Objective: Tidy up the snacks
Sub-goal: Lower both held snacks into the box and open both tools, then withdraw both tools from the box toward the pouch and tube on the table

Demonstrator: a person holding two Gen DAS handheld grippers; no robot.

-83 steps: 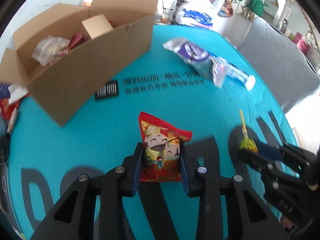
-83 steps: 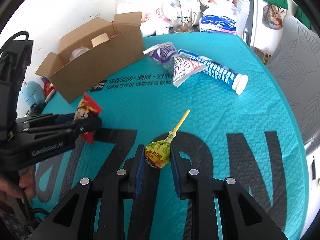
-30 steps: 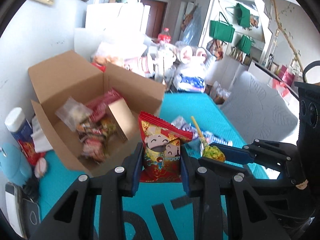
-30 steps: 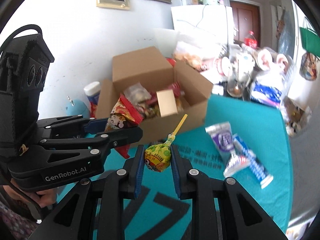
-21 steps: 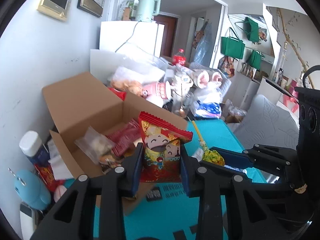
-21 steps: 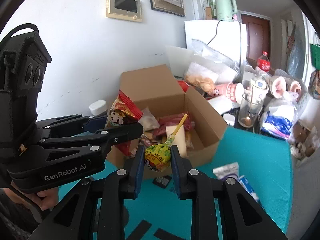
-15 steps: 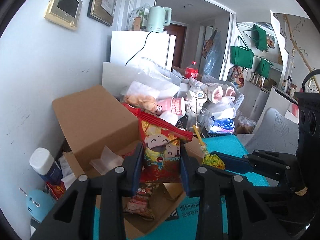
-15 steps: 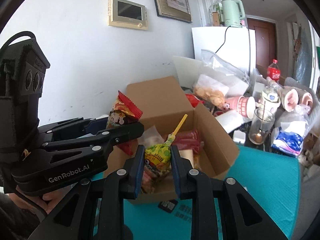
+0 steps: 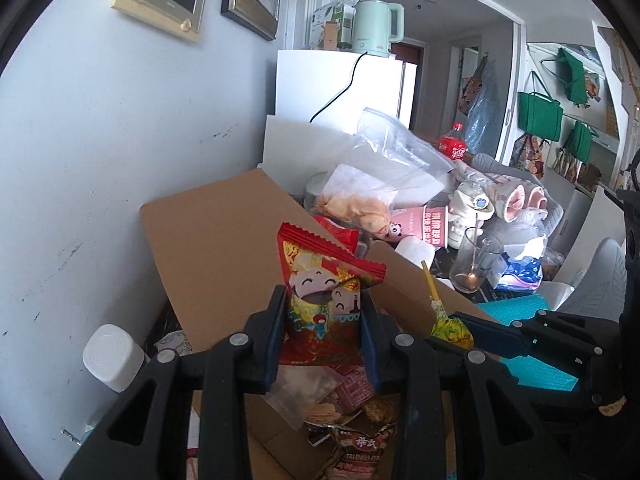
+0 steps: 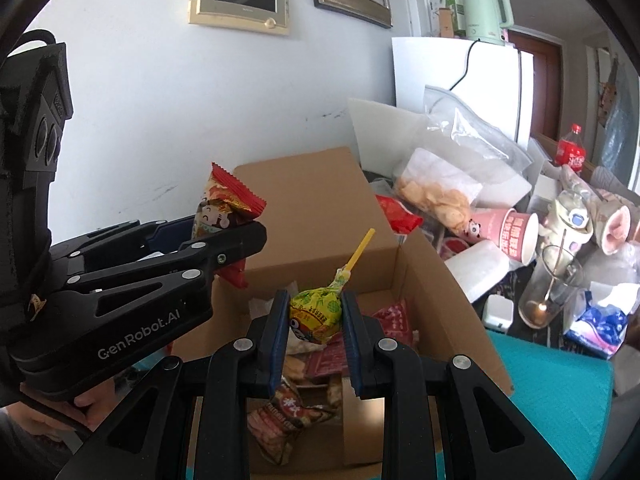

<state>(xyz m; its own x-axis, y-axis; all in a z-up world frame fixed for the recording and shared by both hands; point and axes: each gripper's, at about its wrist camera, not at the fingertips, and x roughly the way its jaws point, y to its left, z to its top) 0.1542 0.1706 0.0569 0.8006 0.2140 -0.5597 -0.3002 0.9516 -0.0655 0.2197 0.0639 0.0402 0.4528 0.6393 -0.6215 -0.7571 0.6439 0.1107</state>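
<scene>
Pinching a red snack packet [image 9: 320, 304] at the centre of its frame, the left gripper [image 9: 323, 340] is hovering above the open cardboard box [image 10: 436, 280]. The right gripper [image 10: 316, 320] is clamping a yellow-wrapped lollipop [image 10: 318, 312] at lower centre, over the snacks lying in that box.

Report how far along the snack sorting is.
Done: the cardboard box already holds several wrapped snacks. In hand: the left tongs grip a red cartoon snack packet and the right tongs grip a yellow lollipop, both held above the open box. Left: releasing both into it; these views don't show whether more remains on the table.
</scene>
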